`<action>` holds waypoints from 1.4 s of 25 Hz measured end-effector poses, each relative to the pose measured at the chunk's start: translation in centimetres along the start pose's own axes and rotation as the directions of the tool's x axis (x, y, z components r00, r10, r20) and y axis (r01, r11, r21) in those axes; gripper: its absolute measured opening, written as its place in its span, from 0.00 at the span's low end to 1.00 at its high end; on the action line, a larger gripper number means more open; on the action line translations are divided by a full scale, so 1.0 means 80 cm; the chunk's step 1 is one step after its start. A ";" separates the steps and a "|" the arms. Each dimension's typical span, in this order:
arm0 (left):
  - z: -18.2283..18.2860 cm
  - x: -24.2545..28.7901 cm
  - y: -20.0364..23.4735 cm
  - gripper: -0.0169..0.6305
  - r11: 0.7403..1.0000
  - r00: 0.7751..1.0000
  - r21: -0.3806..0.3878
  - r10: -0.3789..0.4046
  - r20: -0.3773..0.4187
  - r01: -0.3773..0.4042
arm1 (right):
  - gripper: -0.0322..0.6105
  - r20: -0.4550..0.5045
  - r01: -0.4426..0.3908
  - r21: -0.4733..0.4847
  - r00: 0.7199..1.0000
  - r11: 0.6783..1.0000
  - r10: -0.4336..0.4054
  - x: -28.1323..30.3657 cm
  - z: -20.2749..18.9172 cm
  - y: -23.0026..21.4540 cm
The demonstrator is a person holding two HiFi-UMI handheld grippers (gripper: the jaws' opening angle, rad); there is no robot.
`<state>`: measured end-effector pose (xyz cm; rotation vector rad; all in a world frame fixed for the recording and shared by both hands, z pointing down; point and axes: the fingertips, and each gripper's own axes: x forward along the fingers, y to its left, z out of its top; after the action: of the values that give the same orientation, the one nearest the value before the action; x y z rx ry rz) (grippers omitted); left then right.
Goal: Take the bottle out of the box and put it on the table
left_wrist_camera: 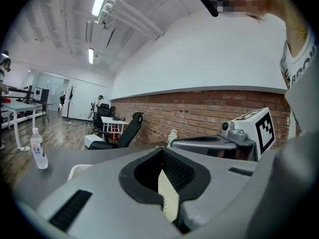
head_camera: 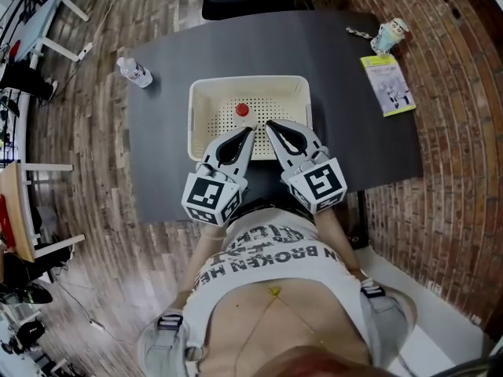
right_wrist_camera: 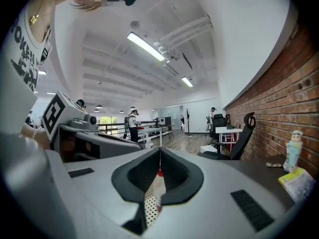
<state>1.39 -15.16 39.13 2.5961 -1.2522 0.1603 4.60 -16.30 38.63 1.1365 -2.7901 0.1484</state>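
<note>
Two grippers: how were they set?
— Both closed, empty: left gripper (head_camera: 250, 132) and right gripper (head_camera: 269, 124) hovered over the near side of the cream perforated plastic box (head_camera: 250, 80).

And the bottle?
— The small red-capped bottle (head_camera: 242, 110) stood inside that box, on the dark grey desk (head_camera: 354, 116).

Shirt (head_camera: 271, 251), on the wearer's side of the white box (head_camera: 250, 83): block capitals, "BROKEN HE" legible, the rest creased or cut off.
Booklet (head_camera: 388, 85), right of the box on the bench (head_camera: 338, 45): print too small to read.
Left hand-held gripper (head_camera: 250, 132) and right hand-held gripper (head_camera: 269, 126), at the box's near rim: each bears black-and-white square markers, no letters.
</note>
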 end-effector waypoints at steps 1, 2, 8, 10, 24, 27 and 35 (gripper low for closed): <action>0.000 0.000 0.002 0.04 1.000 1.000 -0.001 -0.001 0.001 0.001 | 0.06 -0.001 0.001 -0.002 1.000 1.000 -0.001 0.002 0.000 0.000; 0.000 -0.001 0.004 0.04 1.000 1.000 -0.002 0.000 0.002 0.000 | 0.06 -0.002 0.002 -0.005 1.000 1.000 -0.002 0.004 0.001 0.000; 0.000 -0.003 0.014 0.04 1.000 1.000 -0.005 0.000 0.002 0.000 | 0.06 -0.011 -0.003 -0.012 1.000 1.000 0.003 0.013 0.001 0.005; 0.000 -0.002 0.016 0.04 1.000 1.000 -0.008 0.000 0.001 0.000 | 0.06 -0.013 -0.004 -0.009 1.000 1.000 0.004 0.015 -0.001 0.006; -0.011 0.007 0.042 0.04 0.999 0.998 -0.004 0.053 -0.037 -0.053 | 0.06 -0.039 0.012 -0.002 0.999 1.000 -0.013 0.021 -0.009 -0.001; -0.021 0.016 0.055 0.04 0.996 0.994 0.042 0.085 -0.069 -0.082 | 0.06 -0.042 0.017 0.000 0.999 1.000 -0.017 0.021 -0.011 -0.004; -0.048 0.049 0.087 0.25 0.992 0.981 0.083 0.105 -0.161 -0.092 | 0.06 -0.059 0.038 0.012 0.998 0.999 -0.037 0.021 -0.017 -0.015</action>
<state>-1.56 -21.22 44.89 2.5224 -1.3384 0.4404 4.39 -18.10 40.31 1.1670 -2.7193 0.1937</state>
